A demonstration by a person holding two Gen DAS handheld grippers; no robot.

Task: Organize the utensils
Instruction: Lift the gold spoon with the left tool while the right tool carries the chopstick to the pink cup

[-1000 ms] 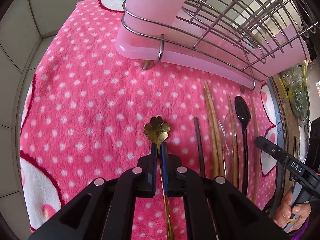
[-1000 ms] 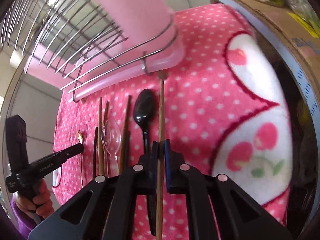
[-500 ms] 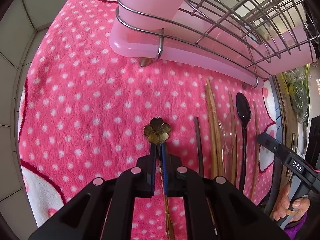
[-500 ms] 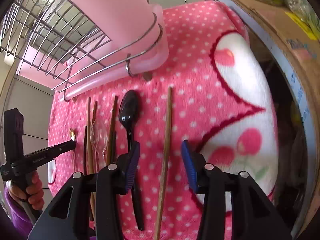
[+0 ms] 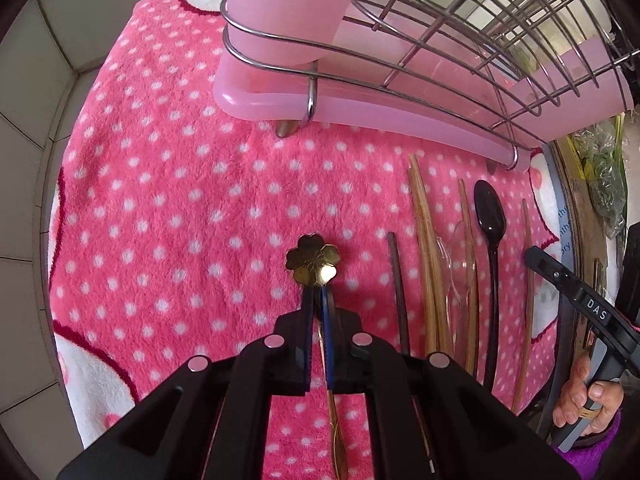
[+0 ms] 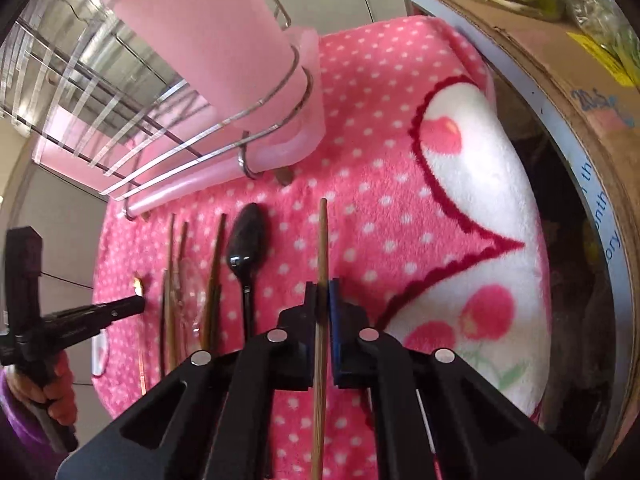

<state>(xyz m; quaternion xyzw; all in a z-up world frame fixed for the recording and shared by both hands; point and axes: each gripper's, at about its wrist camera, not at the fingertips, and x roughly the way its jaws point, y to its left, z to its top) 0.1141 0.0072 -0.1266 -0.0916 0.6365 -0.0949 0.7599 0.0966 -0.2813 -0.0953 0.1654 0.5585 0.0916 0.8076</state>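
Observation:
My left gripper (image 5: 318,300) is shut on a gold utensil with a flower-shaped end (image 5: 313,260), held just above the pink dotted blanket (image 5: 160,200). My right gripper (image 6: 322,292) is shut on a single wooden chopstick (image 6: 323,240) that points toward the rack. In the left wrist view, a dark stick (image 5: 398,280), wooden chopsticks (image 5: 426,240), a clear plastic spoon (image 5: 454,264) and a black spoon (image 5: 490,216) lie in a row on the blanket. The black spoon (image 6: 245,244) and chopsticks (image 6: 214,264) also show left of my right gripper.
A wire dish rack on a pink tray (image 5: 360,108) with a pink cup holder (image 5: 288,8) stands at the back; it also shows in the right wrist view (image 6: 208,80). A cardboard box (image 6: 560,80) borders the blanket on the right. Tiled wall (image 5: 32,80) lies left.
My right gripper, open around the chopstick half a second ago, has shut on it again. My left gripper keeps hold of the gold utensil and has drifted slightly.

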